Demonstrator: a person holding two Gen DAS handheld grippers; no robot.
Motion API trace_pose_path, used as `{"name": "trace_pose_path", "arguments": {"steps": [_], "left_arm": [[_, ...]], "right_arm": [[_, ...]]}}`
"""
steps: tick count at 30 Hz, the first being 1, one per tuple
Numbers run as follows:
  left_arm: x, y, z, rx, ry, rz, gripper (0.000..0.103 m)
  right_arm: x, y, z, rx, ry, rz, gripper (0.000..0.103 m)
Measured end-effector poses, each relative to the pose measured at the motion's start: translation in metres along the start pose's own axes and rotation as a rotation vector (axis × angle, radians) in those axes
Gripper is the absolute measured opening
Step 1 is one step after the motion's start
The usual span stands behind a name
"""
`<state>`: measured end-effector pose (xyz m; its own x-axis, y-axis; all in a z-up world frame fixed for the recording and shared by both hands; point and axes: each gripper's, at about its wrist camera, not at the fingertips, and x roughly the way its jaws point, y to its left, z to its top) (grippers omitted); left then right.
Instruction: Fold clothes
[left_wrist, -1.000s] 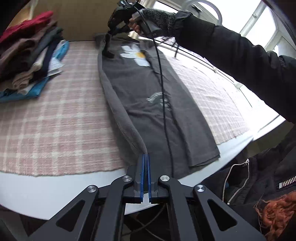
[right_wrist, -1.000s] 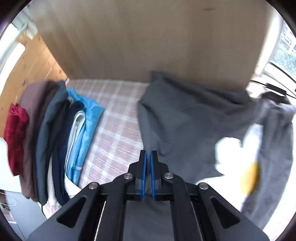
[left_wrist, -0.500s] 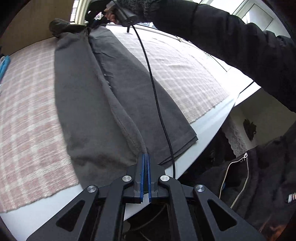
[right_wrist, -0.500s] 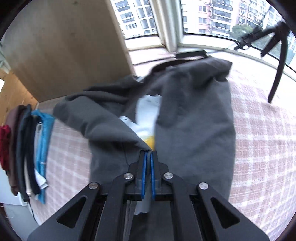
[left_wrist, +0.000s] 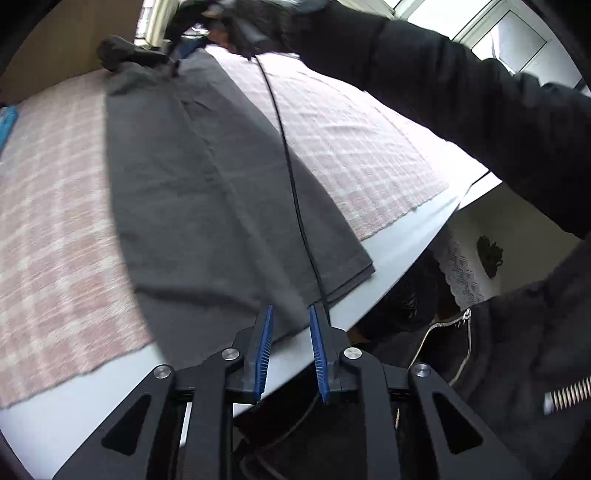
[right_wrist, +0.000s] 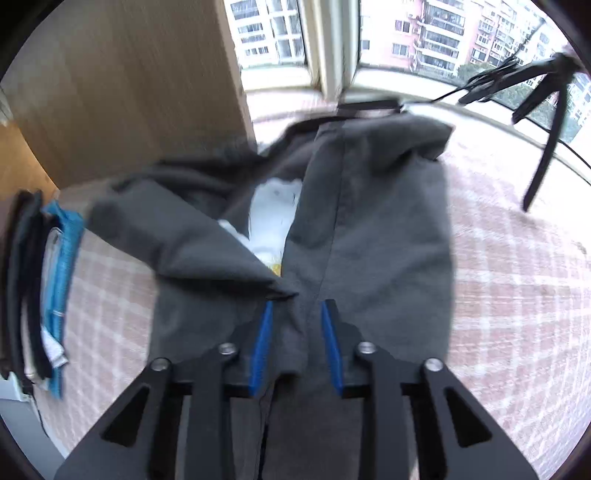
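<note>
We have the grey T-shirt stretched long across the checked cloth, one side flap laid inward so it makes a narrow strip. Our left gripper sits at six o'clock over the hem, jaws apart with nothing pinched, so the fabric can settle flat. Up at twelve o'clock our right gripper hovers over the shoulder end, jaws apart too, cloth loose between them. The white print peeks out where a sleeve corner lies doubled over. At nine o'clock the folded pile waits.
</note>
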<state>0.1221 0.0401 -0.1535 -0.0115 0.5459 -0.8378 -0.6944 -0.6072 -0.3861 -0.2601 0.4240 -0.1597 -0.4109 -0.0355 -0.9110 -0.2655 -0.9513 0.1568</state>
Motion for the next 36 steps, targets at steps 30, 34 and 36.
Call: {"name": "trace_pose_path", "arguments": {"steps": [30, 34, 36], "left_arm": [[0.010, 0.042, -0.024, 0.012, 0.046, 0.048, 0.008], [0.007, 0.041, -0.024, 0.005, 0.042, 0.041, 0.008], [0.010, 0.044, -0.023, -0.019, 0.058, 0.028, 0.010]], "right_arm": [[-0.087, 0.012, -0.338, -0.096, 0.220, 0.086, 0.029], [-0.096, -0.005, -0.341, -0.011, 0.219, 0.148, 0.029], [-0.095, -0.002, -0.344, -0.003, 0.243, 0.193, 0.029]]}}
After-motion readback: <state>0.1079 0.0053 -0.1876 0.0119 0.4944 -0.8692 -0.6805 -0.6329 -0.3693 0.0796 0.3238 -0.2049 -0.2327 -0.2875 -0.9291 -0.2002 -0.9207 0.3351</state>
